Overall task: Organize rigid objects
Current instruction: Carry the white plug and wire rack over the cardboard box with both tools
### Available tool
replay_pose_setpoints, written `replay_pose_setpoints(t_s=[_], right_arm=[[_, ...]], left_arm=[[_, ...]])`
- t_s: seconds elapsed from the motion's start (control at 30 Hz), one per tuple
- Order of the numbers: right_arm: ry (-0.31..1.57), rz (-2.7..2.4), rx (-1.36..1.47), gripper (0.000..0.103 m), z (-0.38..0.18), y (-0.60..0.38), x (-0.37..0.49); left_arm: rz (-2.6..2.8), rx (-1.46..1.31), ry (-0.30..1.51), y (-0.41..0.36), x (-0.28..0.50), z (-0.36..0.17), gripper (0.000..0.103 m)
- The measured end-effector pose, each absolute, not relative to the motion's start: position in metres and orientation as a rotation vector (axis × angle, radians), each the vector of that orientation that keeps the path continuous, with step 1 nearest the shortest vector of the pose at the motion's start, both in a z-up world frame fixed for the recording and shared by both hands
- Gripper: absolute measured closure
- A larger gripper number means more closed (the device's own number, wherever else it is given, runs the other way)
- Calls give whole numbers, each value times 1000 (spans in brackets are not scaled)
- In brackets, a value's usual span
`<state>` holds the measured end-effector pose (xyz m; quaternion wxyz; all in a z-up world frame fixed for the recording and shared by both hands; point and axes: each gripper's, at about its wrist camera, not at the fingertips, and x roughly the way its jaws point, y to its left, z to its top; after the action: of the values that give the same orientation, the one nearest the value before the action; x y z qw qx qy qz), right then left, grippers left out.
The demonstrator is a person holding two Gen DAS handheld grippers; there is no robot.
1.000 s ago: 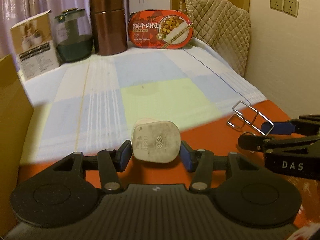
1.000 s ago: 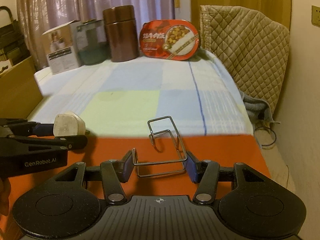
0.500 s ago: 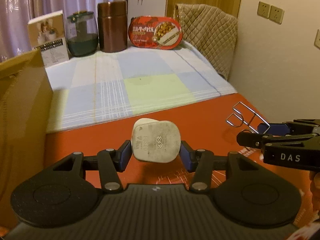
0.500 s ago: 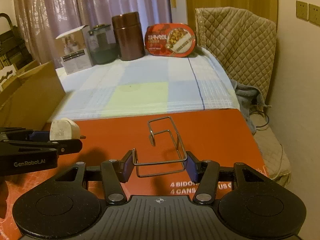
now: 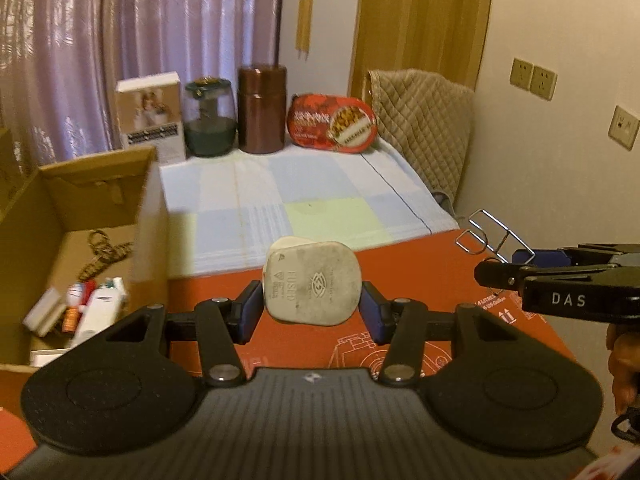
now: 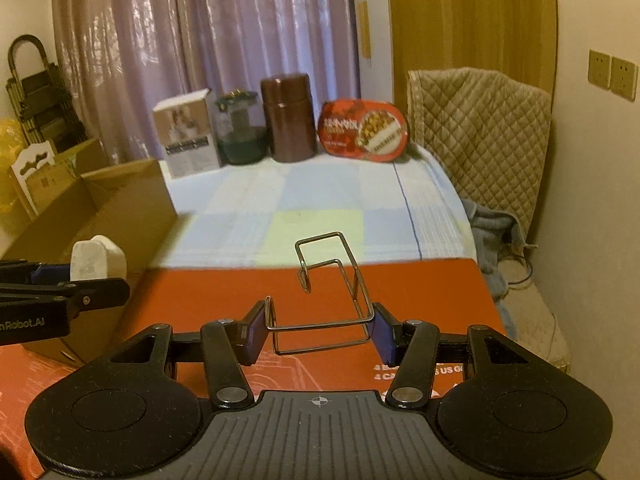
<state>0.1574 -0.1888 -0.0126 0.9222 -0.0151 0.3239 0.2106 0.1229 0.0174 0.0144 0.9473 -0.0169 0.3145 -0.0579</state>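
Note:
My left gripper (image 5: 312, 310) is shut on a white fused plug (image 5: 312, 282), held in the air above the red surface (image 5: 420, 276). The same plug (image 6: 96, 258) shows at the left of the right wrist view, in the left gripper's jaws. My right gripper (image 6: 320, 330) is shut on a bent metal wire rack (image 6: 332, 284), its blue pads pressing the wire's two sides. That wire rack (image 5: 492, 234) also appears at the right of the left wrist view, ahead of the right gripper (image 5: 520, 264). Both grippers are side by side, pointing toward the bed.
An open cardboard box (image 5: 100, 208) at the left holds several small items and a rope. On the checked bedsheet (image 5: 304, 184) stand a white carton (image 5: 150, 116), a glass jar (image 5: 209, 116), a brown canister (image 5: 262, 108) and a red food tray (image 5: 334, 124). A quilted cover (image 6: 480, 128) stands at the right.
Both grippers rose and drew back from the bed, still gripping the plug and the wire rack. The cardboard box's inside has come into the left wrist view.

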Motion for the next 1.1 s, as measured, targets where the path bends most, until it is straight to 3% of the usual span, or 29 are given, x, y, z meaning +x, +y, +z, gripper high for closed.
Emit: replay_pose_setpoints(t_s=[0.47,1.1], right_arm=[[633,562,-14,53,43,-135,115],[670,754,-80,53,34,-29,87]], left_arm=[[-46,-61,618,74,66,56,57],[131,-104,630,171,32,72,57]])
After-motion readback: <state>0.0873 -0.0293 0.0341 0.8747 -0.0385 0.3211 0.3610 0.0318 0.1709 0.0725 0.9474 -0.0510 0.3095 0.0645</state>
